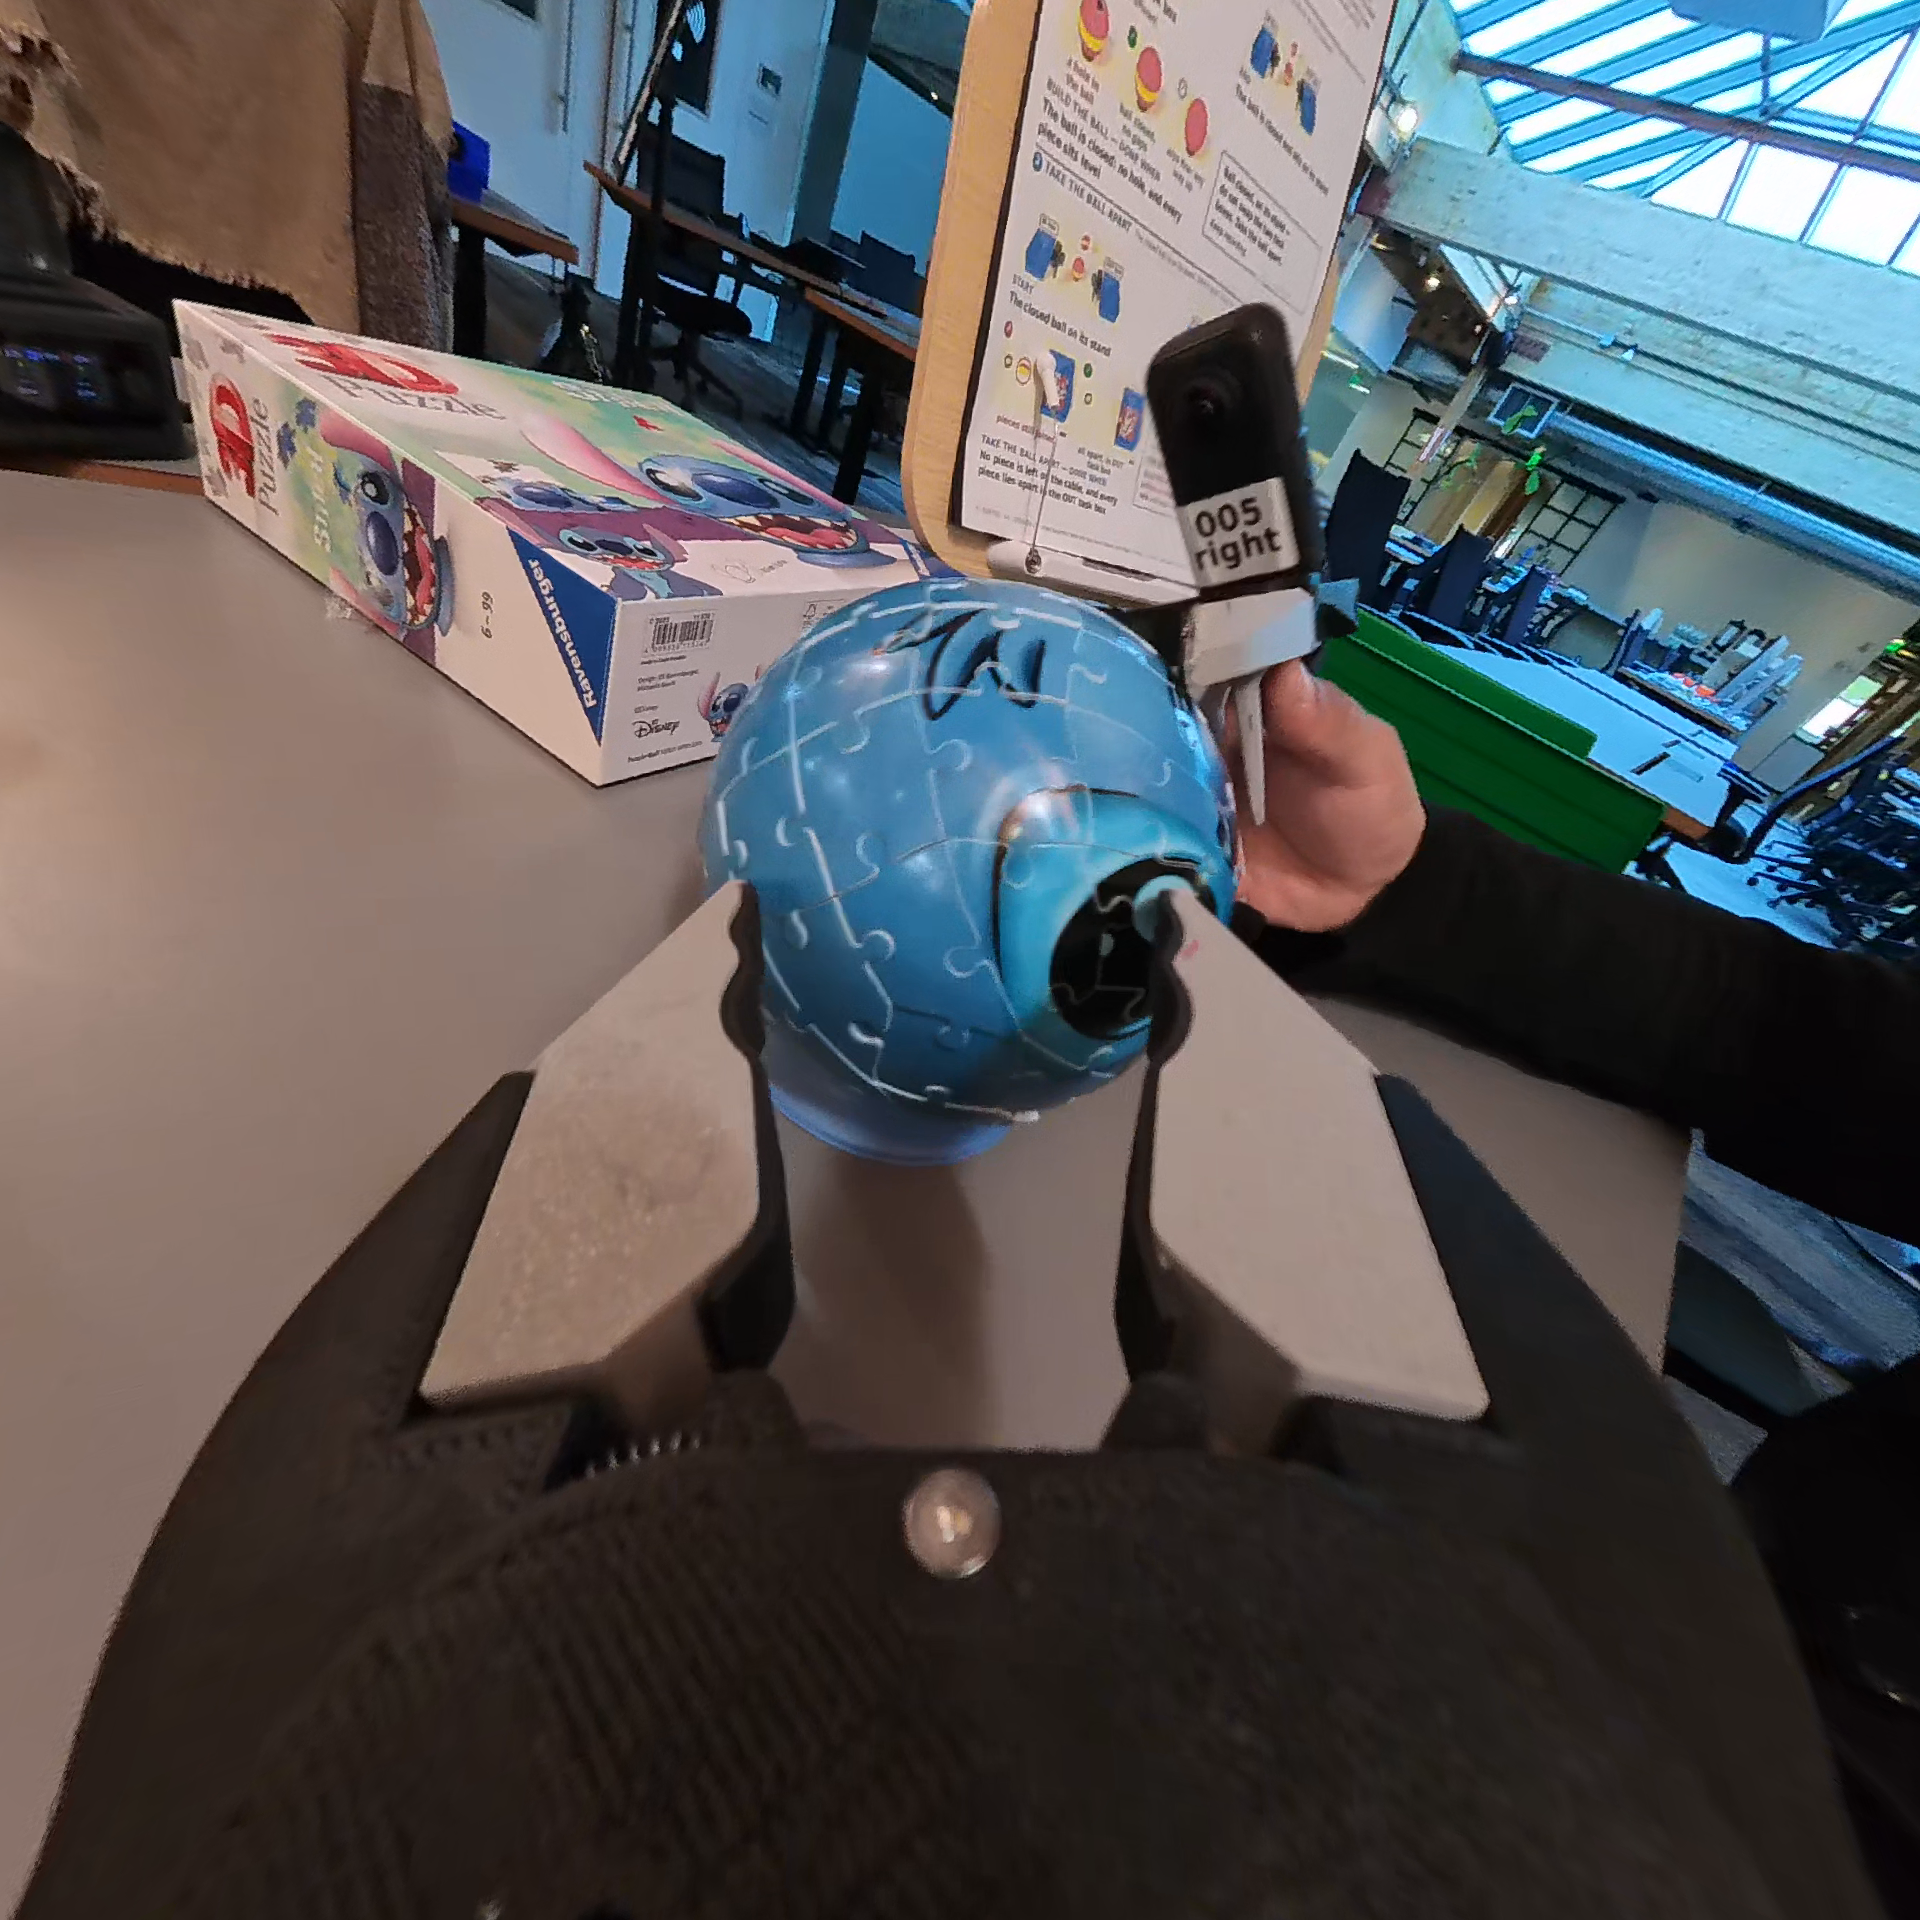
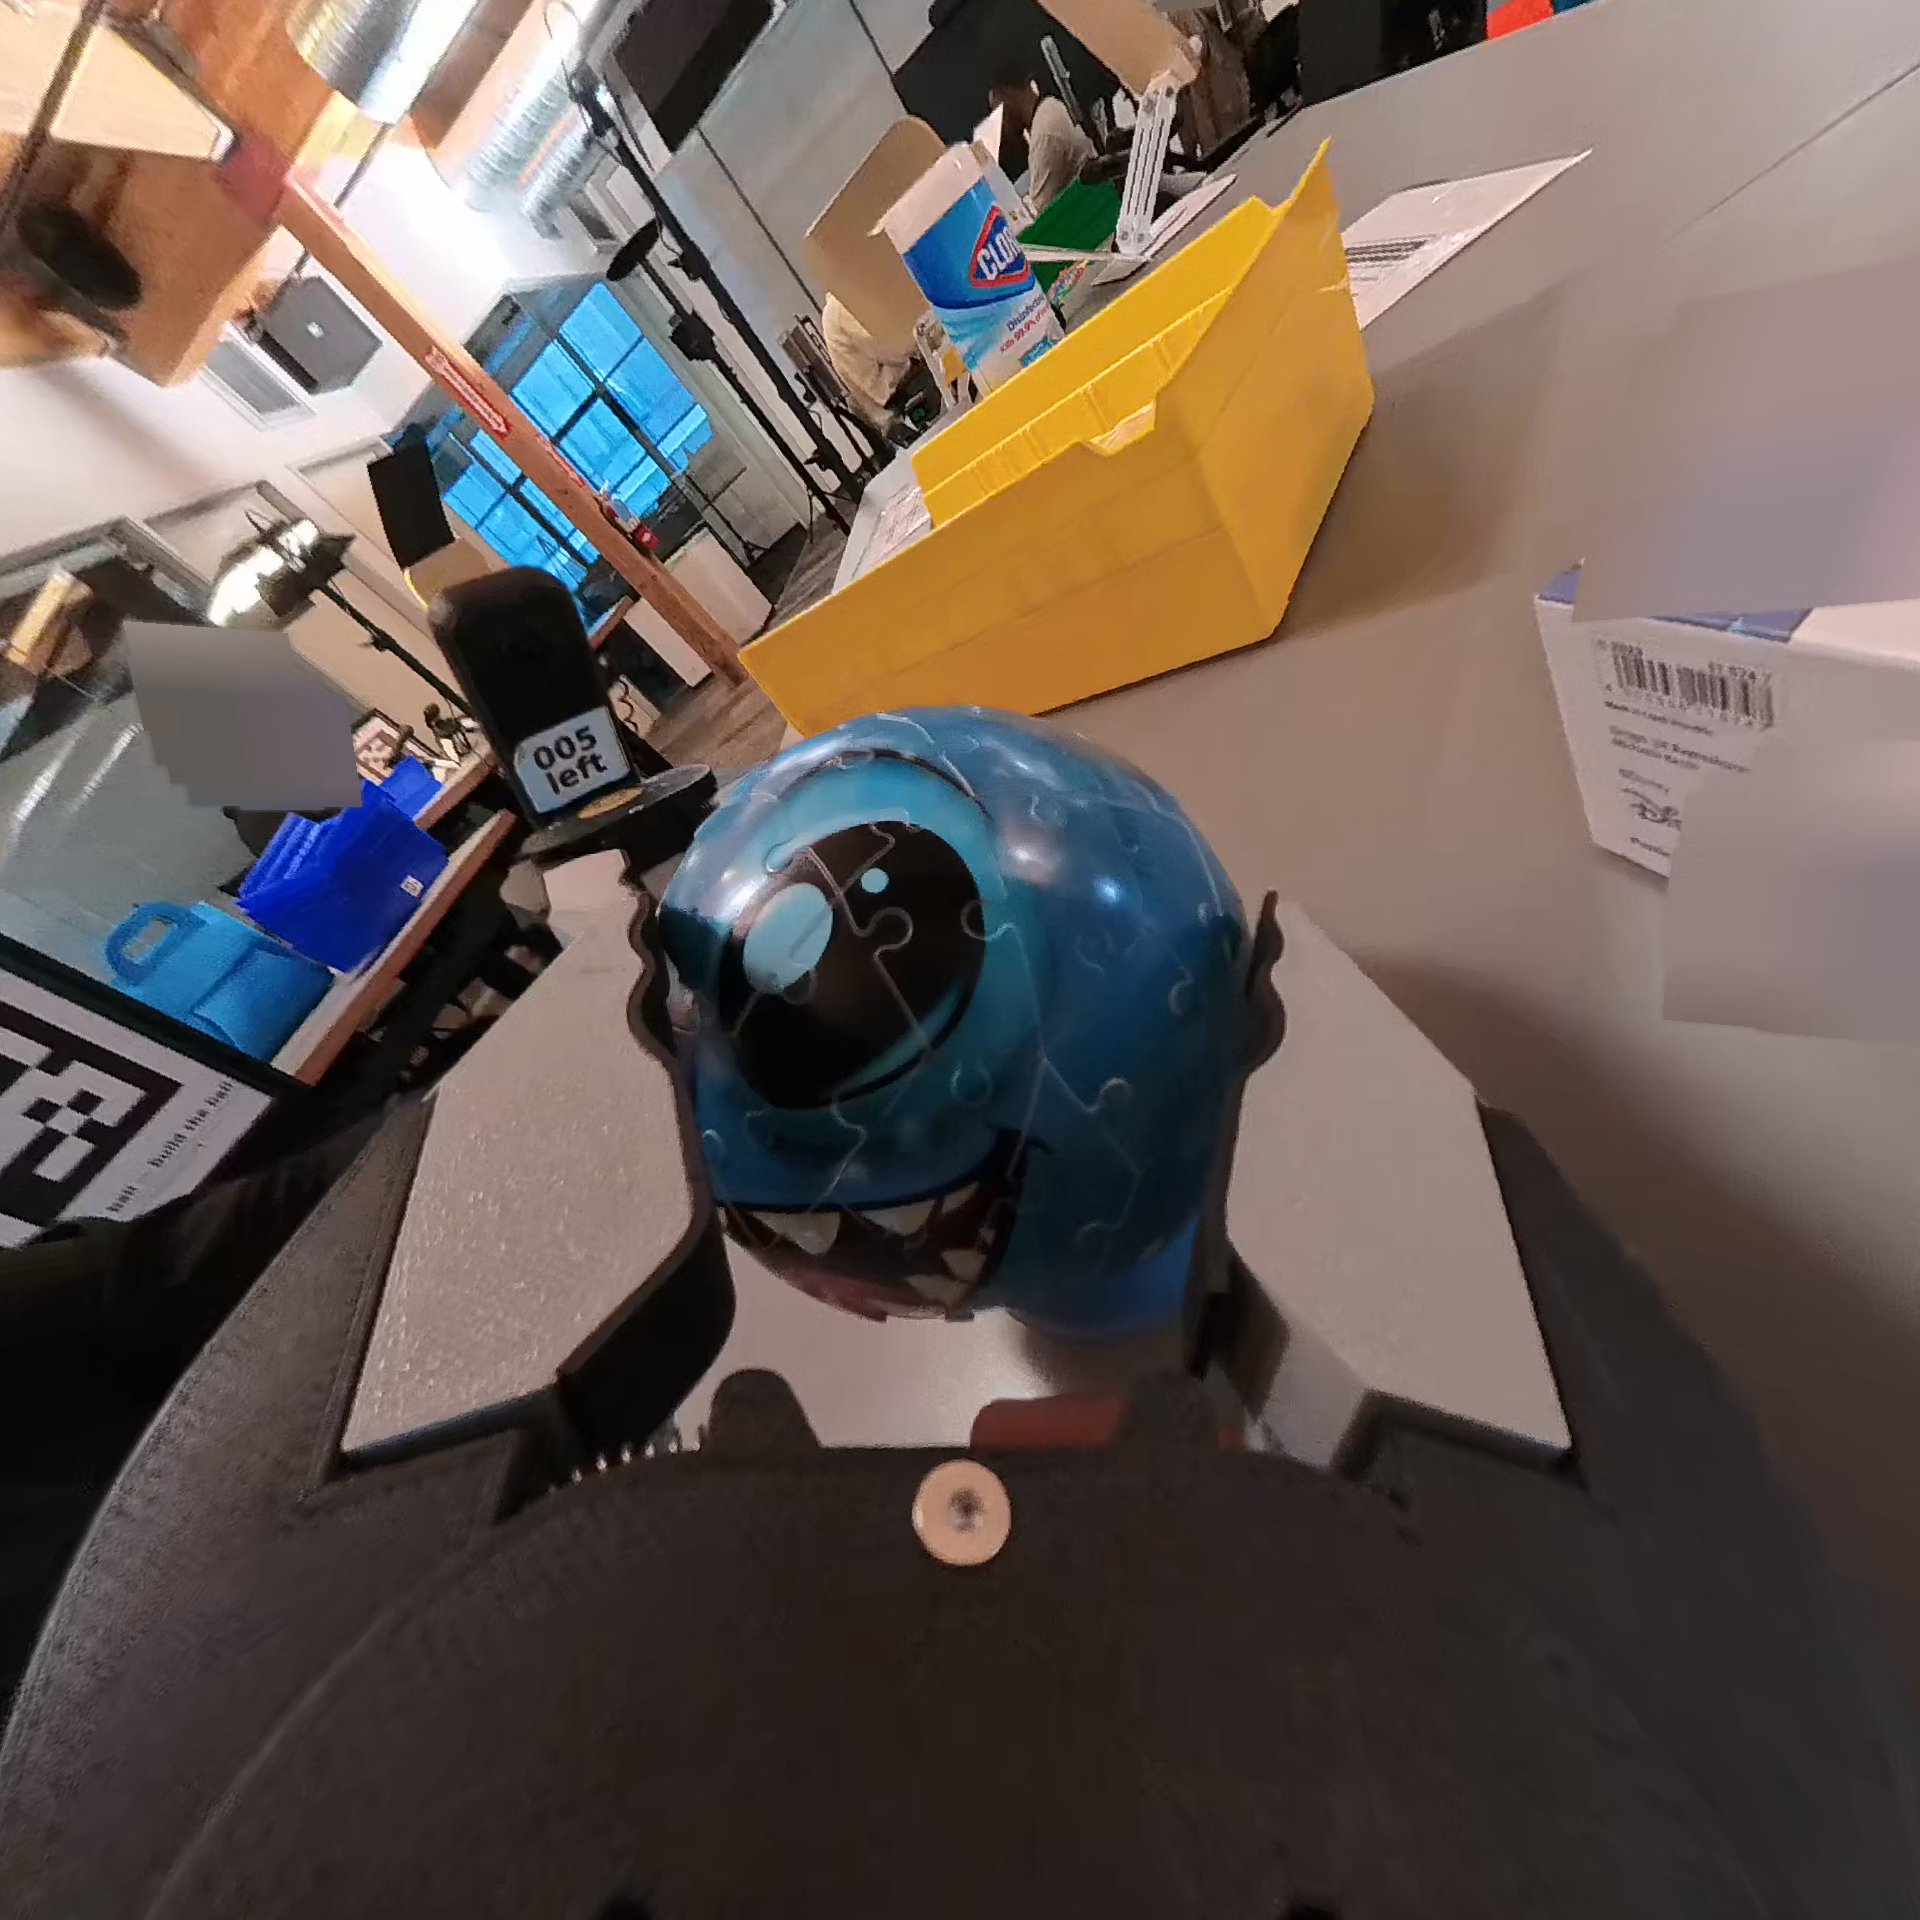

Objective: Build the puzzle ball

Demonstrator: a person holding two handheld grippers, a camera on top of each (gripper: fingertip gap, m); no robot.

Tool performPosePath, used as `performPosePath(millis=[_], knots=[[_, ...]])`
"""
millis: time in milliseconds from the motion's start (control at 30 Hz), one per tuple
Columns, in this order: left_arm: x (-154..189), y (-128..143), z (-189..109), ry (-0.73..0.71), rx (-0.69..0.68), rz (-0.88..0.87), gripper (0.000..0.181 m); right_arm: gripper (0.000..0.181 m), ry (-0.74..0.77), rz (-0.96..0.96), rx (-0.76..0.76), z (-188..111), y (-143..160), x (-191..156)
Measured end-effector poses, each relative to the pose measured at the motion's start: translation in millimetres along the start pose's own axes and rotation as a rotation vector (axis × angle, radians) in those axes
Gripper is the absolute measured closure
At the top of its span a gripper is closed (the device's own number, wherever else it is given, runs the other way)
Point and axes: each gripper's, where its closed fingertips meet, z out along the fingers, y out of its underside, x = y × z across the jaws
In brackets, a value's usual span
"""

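The blue puzzle ball (image 1: 935, 852) has a big dark eye and a toothy mouth, and its pieces look joined with no gap in view. It sits on a blue stand (image 1: 894, 1127) that seems to rest on the grey table (image 1: 260, 935). My left gripper (image 1: 961, 914) is shut on the ball, one finger on each side. My right gripper (image 2: 956, 935) is also shut on the ball (image 2: 1091, 1039), from the opposite side. The right gripper also shows in the left wrist view (image 1: 1236, 623), held by a hand (image 1: 1320, 821). The left gripper also shows in the right wrist view (image 2: 571, 727), behind the ball.
The puzzle's box (image 1: 499, 540) lies flat behind the ball on the left. An instruction board (image 1: 1143, 260) stands upright just behind. A yellow bin (image 2: 1091, 540) and a wipes canister (image 2: 977, 281) stand farther off. A green bin (image 1: 1475, 748) is beyond the hand.
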Motion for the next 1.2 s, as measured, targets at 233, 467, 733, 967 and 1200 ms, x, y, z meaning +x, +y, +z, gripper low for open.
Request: performPosePath(millis=[233,467,733,967,1200], knots=[[7,4,-3,0.037,-0.024,0.002,0.105,0.078,0.03,-0.346,0.011,-47,-4,-6],[9,3,-5,0.048,-0.015,0.004,0.101,0.071,-0.107,-0.061,0.006,-40,2,-5],[1,20,8,0.066,-0.156,-0.112,0.094,0.065,-0.136,-0.008,-0.074,-7,15,-2],[5,27,12,0.053,-0.202,-0.089,0.093,0.063,-0.064,-0.117,-0.071,1,7,-7],[9,34,16,0.033,-0.236,-0.048,0.09,0.075,0.052,-0.323,-0.136,1,-1,-16]])
